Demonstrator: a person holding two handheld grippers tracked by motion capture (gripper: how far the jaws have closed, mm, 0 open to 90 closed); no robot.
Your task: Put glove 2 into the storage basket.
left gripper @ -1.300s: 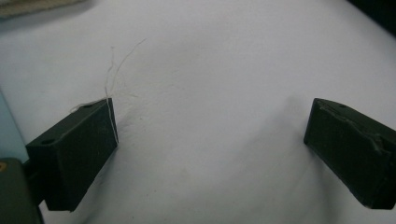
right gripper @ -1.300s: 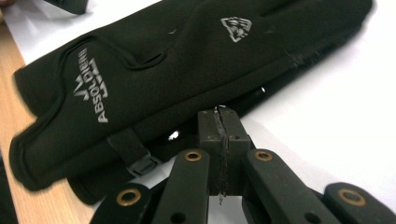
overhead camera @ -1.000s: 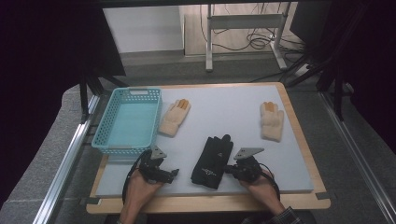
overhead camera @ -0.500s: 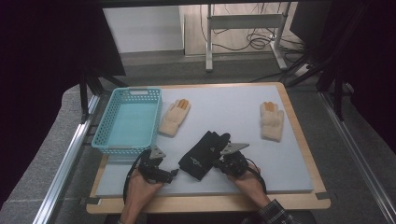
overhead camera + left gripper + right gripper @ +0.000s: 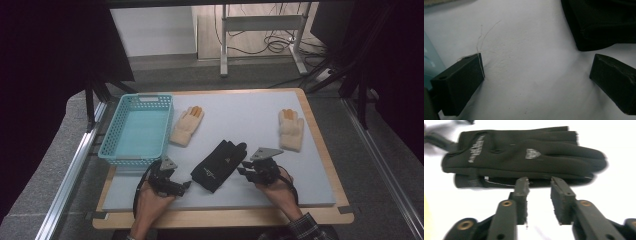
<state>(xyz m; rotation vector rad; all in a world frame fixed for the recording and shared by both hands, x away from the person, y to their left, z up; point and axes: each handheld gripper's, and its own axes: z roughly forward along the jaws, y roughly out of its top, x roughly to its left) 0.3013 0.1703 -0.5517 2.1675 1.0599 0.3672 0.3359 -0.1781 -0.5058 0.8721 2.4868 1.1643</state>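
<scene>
High view, both hands low, left gripper (image 5: 186, 185) jaws wide, right gripper (image 5: 243, 170) jaws just parted off black glove (image 5: 219, 159).

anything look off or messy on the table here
A loose pale thread clings to one jaw of the left gripper. The black gloves lie stacked slightly askew, one edge peeking out beneath. Nothing spilled or damaged.

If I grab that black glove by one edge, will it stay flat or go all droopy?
Probably droopy: the black glove looks like soft fabric lying limp and flat on the table. It likely weighs little, being thin. It shouldn't roll or tip, and its cloth surface probably won't slip much between the right tool, whose jaws have just been opening with nothing between them.
</scene>
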